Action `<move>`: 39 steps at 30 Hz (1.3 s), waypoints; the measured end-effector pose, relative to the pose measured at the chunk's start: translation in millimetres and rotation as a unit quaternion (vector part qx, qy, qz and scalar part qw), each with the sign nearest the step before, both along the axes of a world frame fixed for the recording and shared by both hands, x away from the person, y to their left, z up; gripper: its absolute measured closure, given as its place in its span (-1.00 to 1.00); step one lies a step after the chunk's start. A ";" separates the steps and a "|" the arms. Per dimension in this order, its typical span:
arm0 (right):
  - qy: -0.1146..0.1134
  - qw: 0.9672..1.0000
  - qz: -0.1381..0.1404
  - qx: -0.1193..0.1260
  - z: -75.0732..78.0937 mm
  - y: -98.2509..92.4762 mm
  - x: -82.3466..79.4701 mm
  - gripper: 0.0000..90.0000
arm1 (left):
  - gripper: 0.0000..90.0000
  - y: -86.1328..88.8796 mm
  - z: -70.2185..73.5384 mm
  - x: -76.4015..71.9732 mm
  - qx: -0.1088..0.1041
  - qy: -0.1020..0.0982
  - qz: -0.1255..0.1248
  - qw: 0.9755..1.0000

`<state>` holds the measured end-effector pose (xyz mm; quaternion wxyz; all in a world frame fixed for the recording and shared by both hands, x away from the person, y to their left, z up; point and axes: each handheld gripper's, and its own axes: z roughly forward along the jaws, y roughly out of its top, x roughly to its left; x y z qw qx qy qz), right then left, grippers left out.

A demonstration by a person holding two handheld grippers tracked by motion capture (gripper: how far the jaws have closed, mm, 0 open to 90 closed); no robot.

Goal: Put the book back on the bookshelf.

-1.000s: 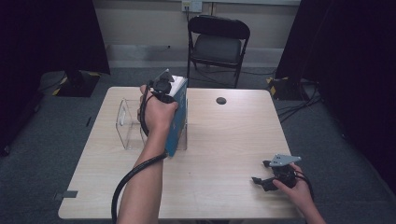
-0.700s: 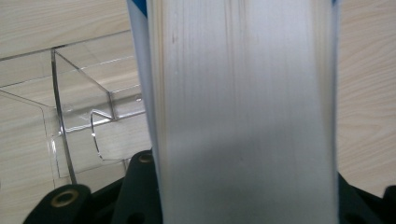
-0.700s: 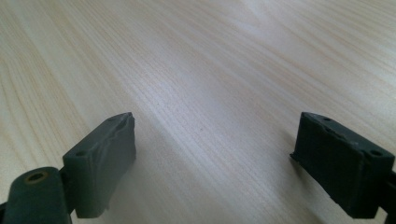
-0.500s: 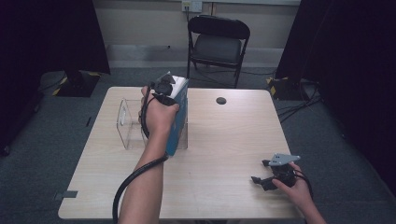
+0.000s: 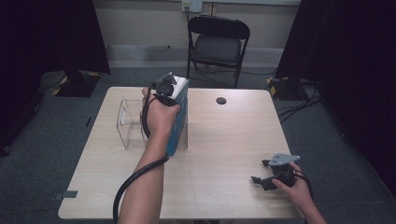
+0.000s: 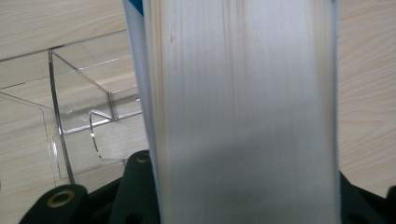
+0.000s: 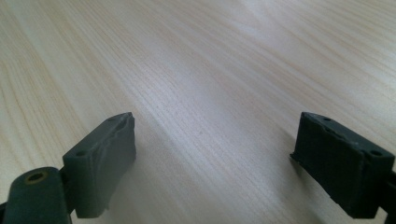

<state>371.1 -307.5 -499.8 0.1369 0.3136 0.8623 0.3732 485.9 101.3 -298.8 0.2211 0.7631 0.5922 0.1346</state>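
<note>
1. Table (image 5: 224, 140): a clear stand (image 5: 128, 126) sits at its left side; the work in hand looks like filing the book (image 5: 180, 119) into it.
2. Book: upright, page edges (image 6: 243, 112) facing the left gripper's camera, at the stand's right side; whether it sits inside a slot I cannot tell.
3. Left gripper (image 5: 164, 88): pinching the book from above; next it likely needs a straight lowering, then release.
4. Right gripper (image 7: 217, 158): jaws spread, empty, low over bare wood, well apart.
</note>
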 end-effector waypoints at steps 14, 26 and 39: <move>-0.002 1.000 0.000 -0.001 0.1 -0.2 -0.2 -0.74 | 0.22 4.9 3.9 -3.5 -0.016 -0.007 -0.007 1.000; -0.002 1.000 0.002 -0.002 0.0 -0.5 0.0 -0.74 | 0.07 11.3 13.9 -12.5 -0.027 -0.025 -0.032 0.999; -0.002 1.000 0.000 -0.001 0.0 -0.2 -0.1 -0.74 | -0.14 20.4 17.0 -20.9 -0.056 -0.021 -0.048 0.997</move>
